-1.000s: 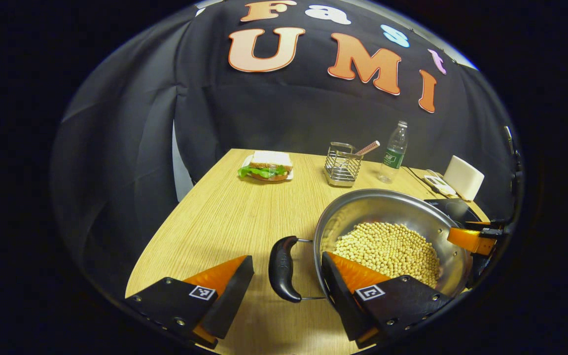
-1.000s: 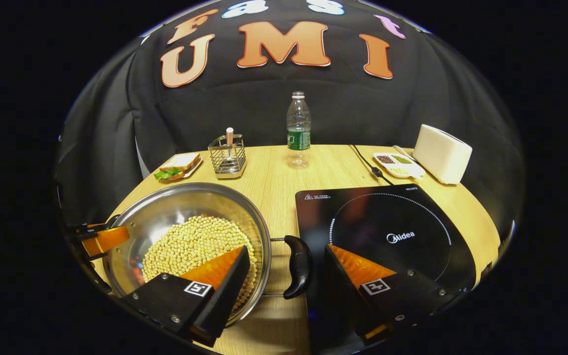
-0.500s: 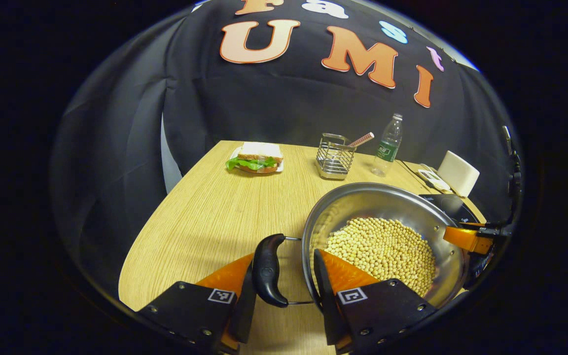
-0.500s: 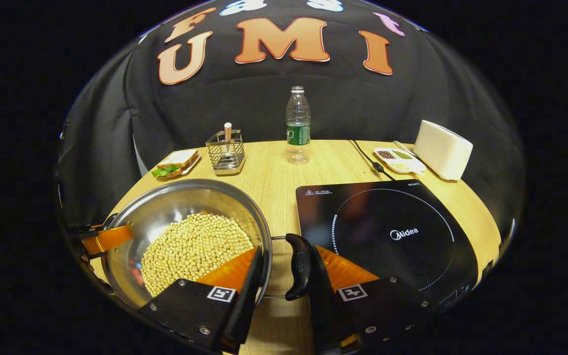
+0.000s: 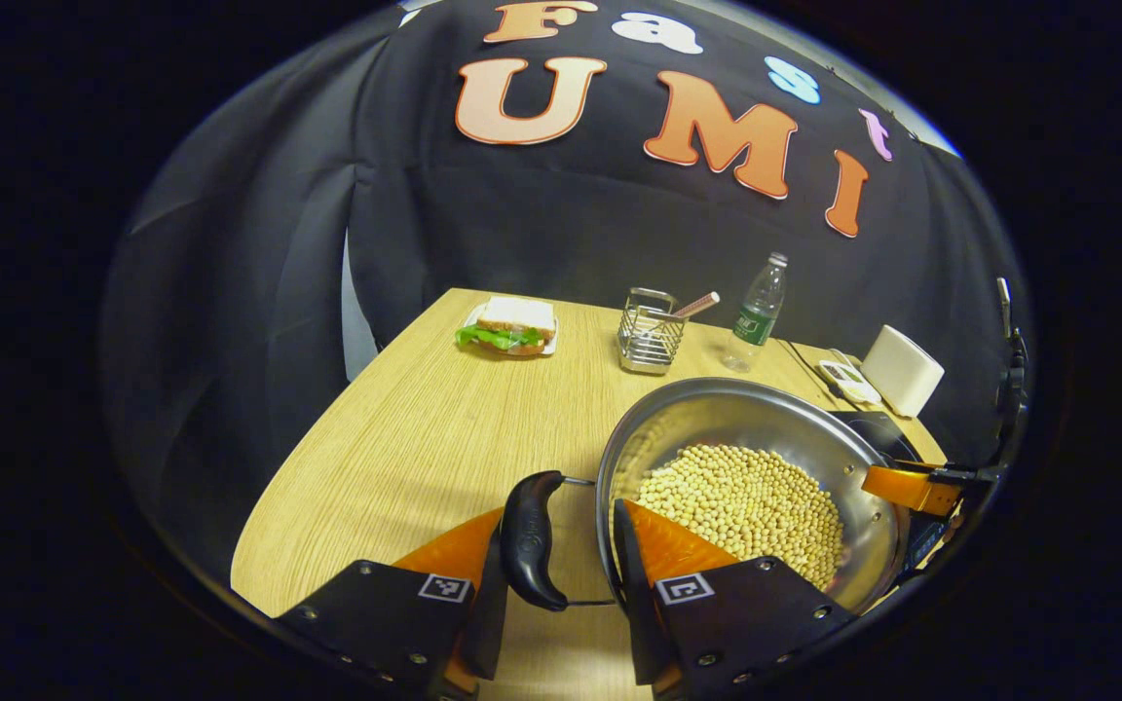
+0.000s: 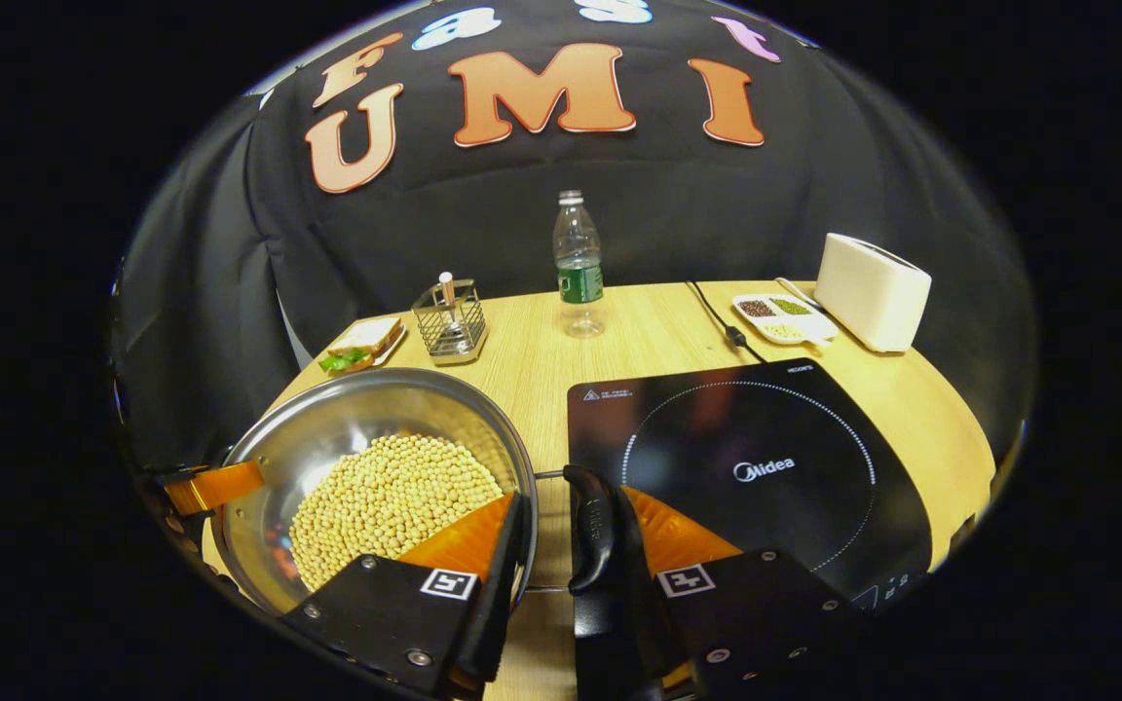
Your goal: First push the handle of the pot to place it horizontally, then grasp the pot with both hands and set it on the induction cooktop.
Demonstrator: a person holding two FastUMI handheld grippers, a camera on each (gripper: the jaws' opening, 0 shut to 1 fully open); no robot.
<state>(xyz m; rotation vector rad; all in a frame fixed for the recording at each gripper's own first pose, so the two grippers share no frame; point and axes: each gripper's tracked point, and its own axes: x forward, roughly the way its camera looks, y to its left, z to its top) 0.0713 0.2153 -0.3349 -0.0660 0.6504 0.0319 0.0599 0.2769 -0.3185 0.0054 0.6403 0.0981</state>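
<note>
Here both tools [image 5: 553,570] [image 6: 561,555] clamp the handles of the bean-filled pot [image 6: 327,438].

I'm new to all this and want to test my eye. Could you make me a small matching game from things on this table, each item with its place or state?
Things:
1. pot
2. induction cooktop
3. water bottle
4. sandwich

Places or states:
A. bare black top, nothing on it
B. stands upright near the back wall
C. full of pale beans, a gripper at each handle
D. lies on a small plate at the table's far corner

Pairs: 1-C, 2-A, 3-B, 4-D
</note>
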